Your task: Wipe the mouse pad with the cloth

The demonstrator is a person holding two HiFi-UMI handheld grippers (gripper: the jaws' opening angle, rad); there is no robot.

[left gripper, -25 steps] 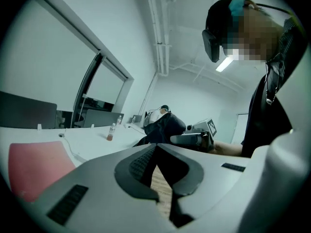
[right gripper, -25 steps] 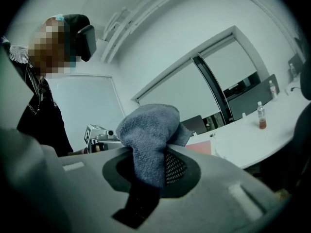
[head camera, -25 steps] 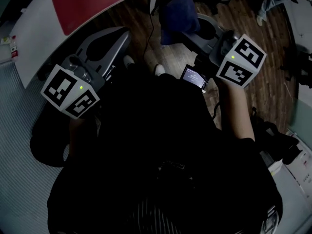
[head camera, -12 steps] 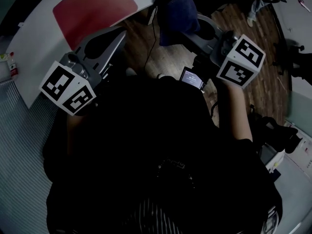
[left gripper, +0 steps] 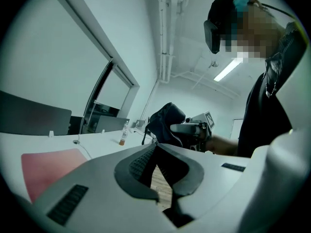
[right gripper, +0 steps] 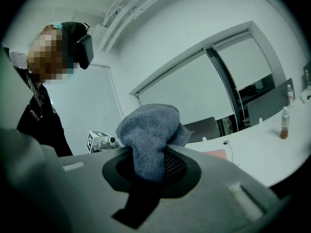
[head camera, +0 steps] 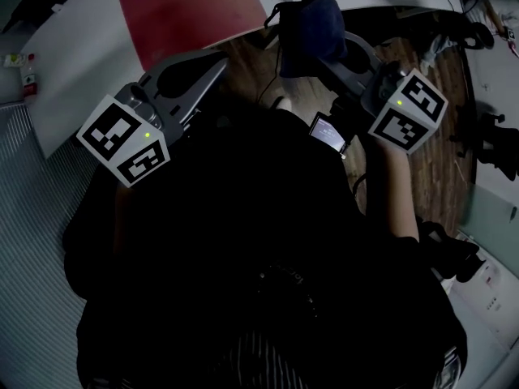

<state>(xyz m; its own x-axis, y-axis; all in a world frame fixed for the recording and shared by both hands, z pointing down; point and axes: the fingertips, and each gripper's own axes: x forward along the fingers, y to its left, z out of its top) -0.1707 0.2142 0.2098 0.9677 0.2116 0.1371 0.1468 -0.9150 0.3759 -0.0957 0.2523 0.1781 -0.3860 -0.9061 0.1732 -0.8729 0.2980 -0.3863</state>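
**Grip state.** The right hand-held gripper (right gripper: 150, 155) is pinching the cloth (right gripper: 148, 130). Its jaws are closed on the lower fold, and the rest of the cloth stands out in a rounded wad past the tips. The left hand-held gripper (left gripper: 156, 147) has its tips drawn together with nothing between them; only wooden floor (head camera: 438, 160) shows through the gap behind the tips.

**Position of task items.** The mouse pad (head camera: 190, 8) lies flat on the white bench (head camera: 73, 79), just ahead of the left hand-held gripper (head camera: 215, 61). It sits forward of the right hand-held gripper (head camera: 324, 37) and off to that gripper's left. The cloth (head camera: 312, 19) hangs beside the pad's near right corner, apart from it. It appears to be over the bench edge and floor rather than over the pad.

**Progress.** Judged from this layout, the cloth is secured and has been brought near the pad, but no contact is evident. The wiping itself appears to be wholly outstanding.

**Orientation.**
- **Mouse pad:** its long axis runs across the front of both hand-held grippers, along the bench edge and slightly skewed. Its far edge is cut off in the head view.
- **Cloth:** the wad has no firm long axis. Its bulk points forward along the right jaws, towards the bench.
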